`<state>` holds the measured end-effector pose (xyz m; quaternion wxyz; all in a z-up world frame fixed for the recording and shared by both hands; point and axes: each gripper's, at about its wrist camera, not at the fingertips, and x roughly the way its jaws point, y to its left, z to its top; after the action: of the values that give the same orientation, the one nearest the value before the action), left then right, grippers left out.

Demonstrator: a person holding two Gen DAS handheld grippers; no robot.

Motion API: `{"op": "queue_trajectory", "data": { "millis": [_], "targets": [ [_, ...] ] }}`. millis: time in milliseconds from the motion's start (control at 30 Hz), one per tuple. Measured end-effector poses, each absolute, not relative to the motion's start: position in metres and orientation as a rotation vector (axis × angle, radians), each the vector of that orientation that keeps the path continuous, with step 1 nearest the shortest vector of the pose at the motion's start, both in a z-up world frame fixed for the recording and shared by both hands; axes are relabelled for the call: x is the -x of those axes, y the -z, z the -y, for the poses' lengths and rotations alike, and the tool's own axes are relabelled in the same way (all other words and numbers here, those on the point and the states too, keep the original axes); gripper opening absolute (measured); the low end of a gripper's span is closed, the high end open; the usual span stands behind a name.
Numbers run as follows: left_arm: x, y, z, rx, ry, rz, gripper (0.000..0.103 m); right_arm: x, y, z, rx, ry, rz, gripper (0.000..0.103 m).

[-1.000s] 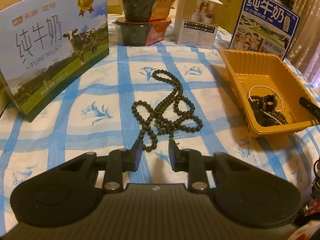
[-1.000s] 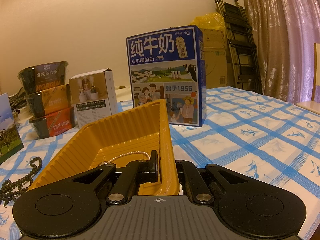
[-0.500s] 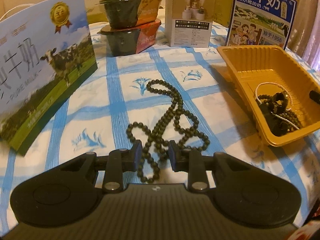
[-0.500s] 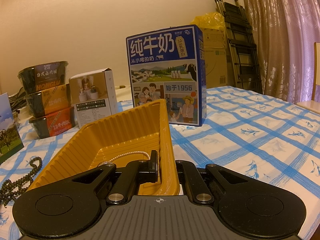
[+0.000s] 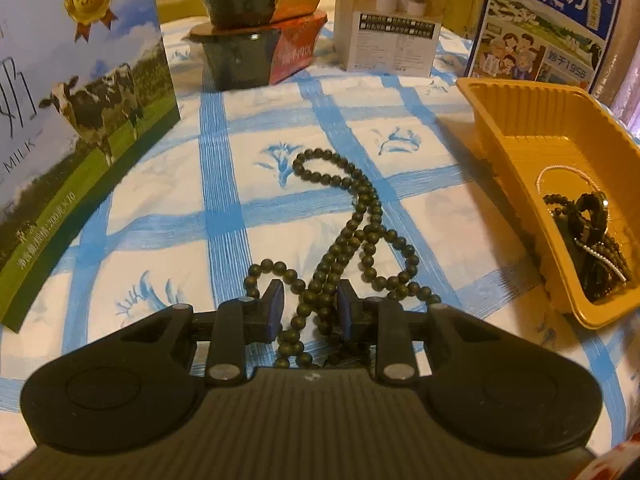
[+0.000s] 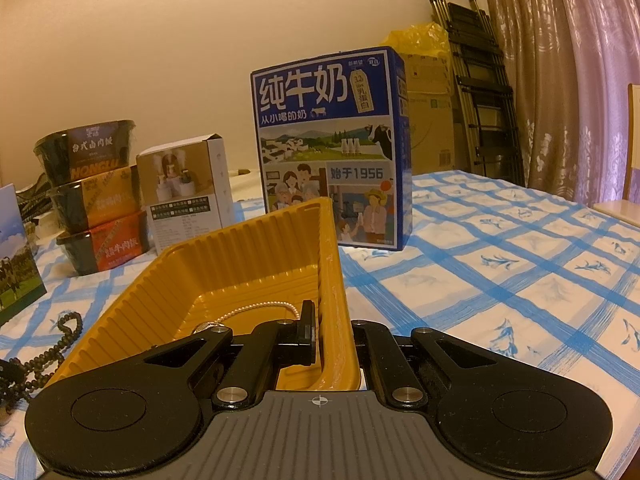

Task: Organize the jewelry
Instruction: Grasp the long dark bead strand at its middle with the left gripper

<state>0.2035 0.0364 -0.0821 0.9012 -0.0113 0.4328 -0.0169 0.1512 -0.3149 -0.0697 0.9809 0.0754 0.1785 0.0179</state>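
Left gripper (image 5: 310,306) released, jaws apart astride tangled dark bead necklace (image 5: 352,236) lying on blue-checked tablecloth (image 5: 224,184), pads not pressing beads; right of it, yellow tray (image 6: 248,264) with pearl strand (image 6: 256,307) inside; right gripper (image 6: 334,332) clenched on tray's side wall.

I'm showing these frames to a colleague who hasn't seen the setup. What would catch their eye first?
Probably the long dark bead necklace looped on the blue-checked tablecloth, its near strands lying between the open jaws of the left hand-held gripper. Next, the yellow tray, already holding jewelry, whose right wall is clamped by the right hand-held gripper. Behind it stands a blue milk carton.
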Motion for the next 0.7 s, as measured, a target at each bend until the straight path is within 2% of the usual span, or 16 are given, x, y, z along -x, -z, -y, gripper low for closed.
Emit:
{"op": "queue_trajectory", "data": {
  "millis": [233, 400, 700],
  "targets": [
    [-0.207, 0.086, -0.029, -0.026, 0.036, -0.905, 0.024, -0.151, 0.070, 0.315, -0.151, -0.035, -0.360, 0.005],
    [-0.207, 0.086, -0.021, -0.073, 0.053, -0.907, 0.013, -0.151, 0.070, 0.316, -0.152, -0.035, -0.360, 0.005],
    [-0.206, 0.083, -0.017, -0.114, 0.056, -0.901, 0.013, -0.152, 0.069, 0.315, -0.150, -0.036, -0.361, 0.005]
  ]
}}
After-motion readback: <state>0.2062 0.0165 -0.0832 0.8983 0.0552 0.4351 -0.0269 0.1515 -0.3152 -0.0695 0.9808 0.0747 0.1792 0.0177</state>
